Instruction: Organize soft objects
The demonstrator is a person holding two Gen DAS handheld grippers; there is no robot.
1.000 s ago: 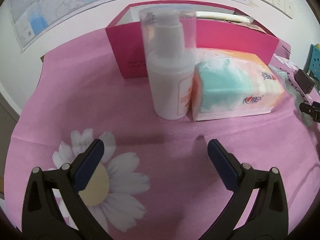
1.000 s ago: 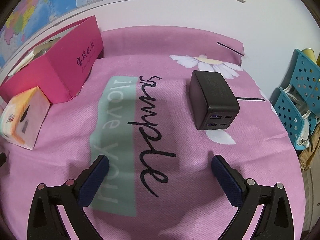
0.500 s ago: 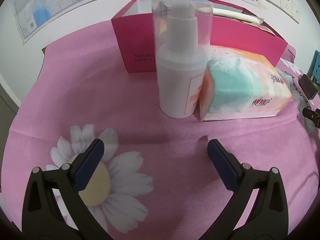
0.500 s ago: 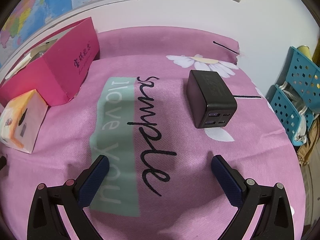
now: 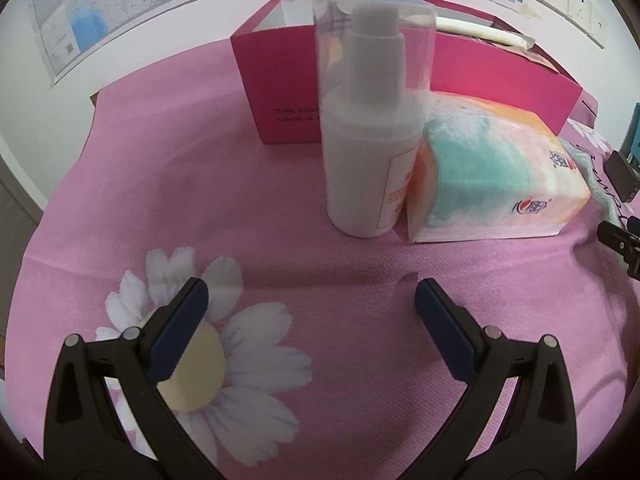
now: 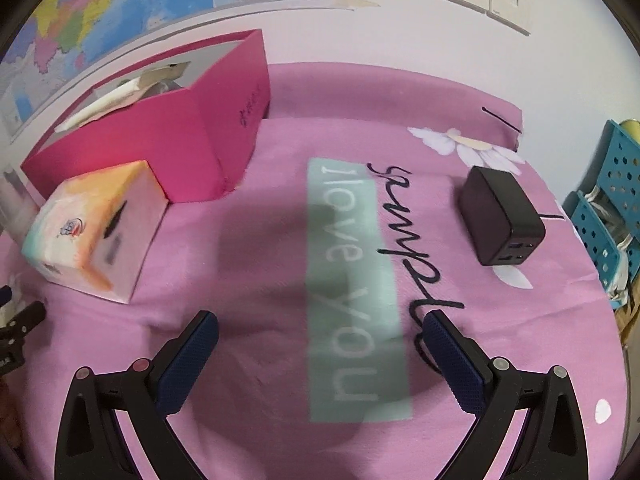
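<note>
The tissue pack (image 5: 496, 184) is the soft thing here, lying on the pink cloth (image 5: 200, 208) right in front of the magenta box (image 5: 280, 80). It looks light and squishy with slick plastic wrap, so I'd pinch it across the short sides, not the puffy top. Annoyingly, the white pump bottle (image 5: 368, 152) stands touching its left end, tall enough to tip over, I'd guess. The left gripper (image 5: 310, 304) hangs wide open and empty, short of both. The right gripper (image 6: 320, 332) is spread wide too, holding nothing, with the black charger (image 6: 502, 216) well off to its right.
</note>
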